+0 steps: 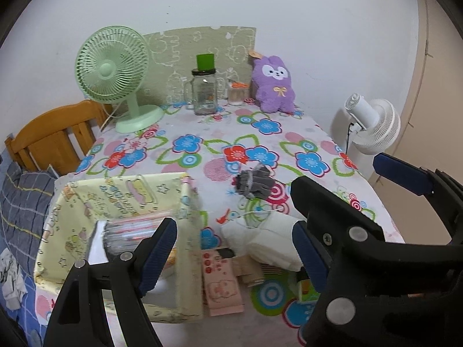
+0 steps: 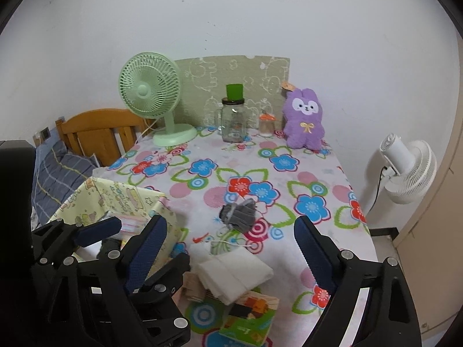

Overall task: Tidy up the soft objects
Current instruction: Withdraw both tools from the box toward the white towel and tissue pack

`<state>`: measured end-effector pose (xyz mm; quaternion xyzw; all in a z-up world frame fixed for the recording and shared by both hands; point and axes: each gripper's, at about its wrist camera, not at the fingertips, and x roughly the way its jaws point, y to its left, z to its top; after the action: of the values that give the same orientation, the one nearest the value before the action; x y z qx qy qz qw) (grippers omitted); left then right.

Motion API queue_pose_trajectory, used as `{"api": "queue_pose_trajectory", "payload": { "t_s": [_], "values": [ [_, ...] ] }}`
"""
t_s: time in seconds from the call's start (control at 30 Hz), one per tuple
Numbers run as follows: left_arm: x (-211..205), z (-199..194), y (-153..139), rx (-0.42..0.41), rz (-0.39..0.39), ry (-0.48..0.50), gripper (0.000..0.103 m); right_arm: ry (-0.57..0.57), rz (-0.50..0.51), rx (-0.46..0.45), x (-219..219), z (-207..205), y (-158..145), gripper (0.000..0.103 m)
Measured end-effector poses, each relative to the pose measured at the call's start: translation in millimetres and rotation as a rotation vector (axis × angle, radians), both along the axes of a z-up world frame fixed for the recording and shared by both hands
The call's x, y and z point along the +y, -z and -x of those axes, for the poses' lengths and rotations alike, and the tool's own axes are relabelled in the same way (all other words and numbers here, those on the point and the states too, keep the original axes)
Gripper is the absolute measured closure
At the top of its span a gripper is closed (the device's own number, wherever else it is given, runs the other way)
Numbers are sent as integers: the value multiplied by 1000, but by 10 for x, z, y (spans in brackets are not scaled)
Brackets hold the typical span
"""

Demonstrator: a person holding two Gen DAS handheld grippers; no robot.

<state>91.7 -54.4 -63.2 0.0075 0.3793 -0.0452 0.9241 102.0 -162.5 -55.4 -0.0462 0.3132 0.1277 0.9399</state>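
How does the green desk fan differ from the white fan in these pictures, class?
The green desk fan stands on the flowered tablecloth at the table's far left; the white fan stands off the table, beside its right edge. The green fan's grille faces the camera, while the white fan shows its motor housing and faces away towards the right. Both have round, slatted grilles, and both sit near the wall.

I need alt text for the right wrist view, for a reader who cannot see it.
Open right tongs hover over a flowered table, above a folded white cloth and a grey glove. The left tongs, also open, reach toward a yellow box. At the far edge stand a green fan, a jar and a purple plush.
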Motion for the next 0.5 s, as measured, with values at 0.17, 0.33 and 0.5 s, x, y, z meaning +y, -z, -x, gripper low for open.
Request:
{"api": "queue_pose_trajectory", "payload": {
  "t_s": [0.17, 0.33, 0.5],
  "values": [
    [-123, -46, 64, 11, 8, 19, 20, 12, 0, 11, -129, -34, 52, 12],
    [-221, -74, 143, 28, 18, 33, 20, 26, 3, 26, -238, -57, 130, 12],
    [-299, -100, 252, 57, 30, 39, 21, 37, 10, 41, -316, -71, 222, 12]
  ]
}}
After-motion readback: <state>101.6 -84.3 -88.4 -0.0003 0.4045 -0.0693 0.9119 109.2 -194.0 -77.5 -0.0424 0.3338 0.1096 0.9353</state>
